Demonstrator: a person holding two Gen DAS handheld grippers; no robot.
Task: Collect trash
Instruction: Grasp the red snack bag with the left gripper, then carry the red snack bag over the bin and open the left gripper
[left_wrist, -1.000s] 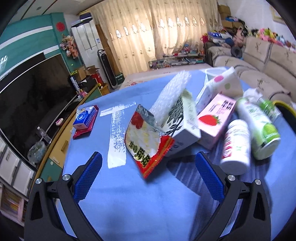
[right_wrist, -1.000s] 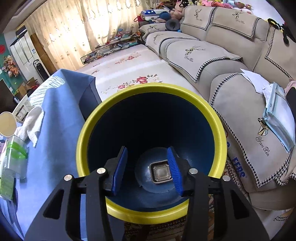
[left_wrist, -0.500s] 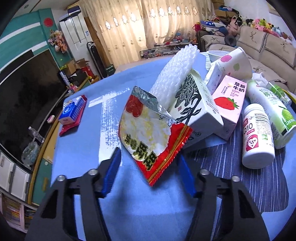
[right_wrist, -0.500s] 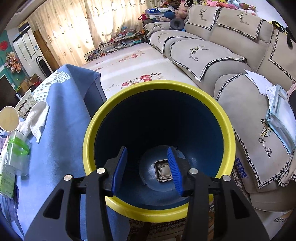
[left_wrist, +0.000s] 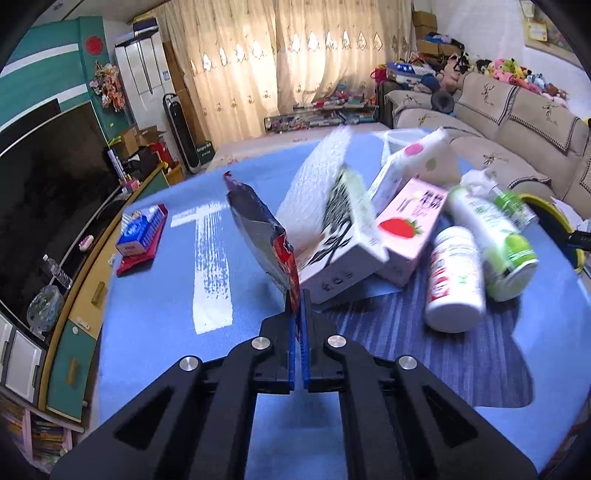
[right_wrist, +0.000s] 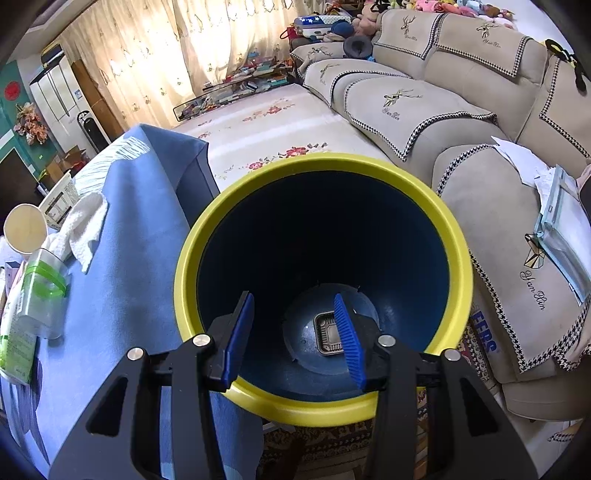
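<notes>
My left gripper (left_wrist: 297, 299) is shut on the lower edge of a red and silver snack wrapper (left_wrist: 258, 236), which stands edge-on above the blue tablecloth (left_wrist: 155, 332). Behind it lie a white box (left_wrist: 340, 240) with bubble wrap (left_wrist: 317, 177), a pink strawberry milk carton (left_wrist: 410, 229), a white pill bottle (left_wrist: 456, 277) and a green-and-white bottle (left_wrist: 495, 236). My right gripper (right_wrist: 295, 328) is open over the mouth of a yellow-rimmed blue bin (right_wrist: 229, 206); a small dark tray (right_wrist: 327, 332) lies on its bottom.
A blue packet on a red one (left_wrist: 142, 232) lies at the table's left. A TV cabinet (left_wrist: 55, 206) runs along the left. A beige sofa (right_wrist: 443, 110) stands right of the bin. A tissue (right_wrist: 83, 229), a paper cup (right_wrist: 24, 229) and a green-lidded bottle (right_wrist: 40, 291) lie on the table by the bin.
My left gripper moved in and shut on the snack wrapper's edge; the wrapper has turned edge-on. The right gripper stays open above the bin, which has shifted slightly right in its view.
</notes>
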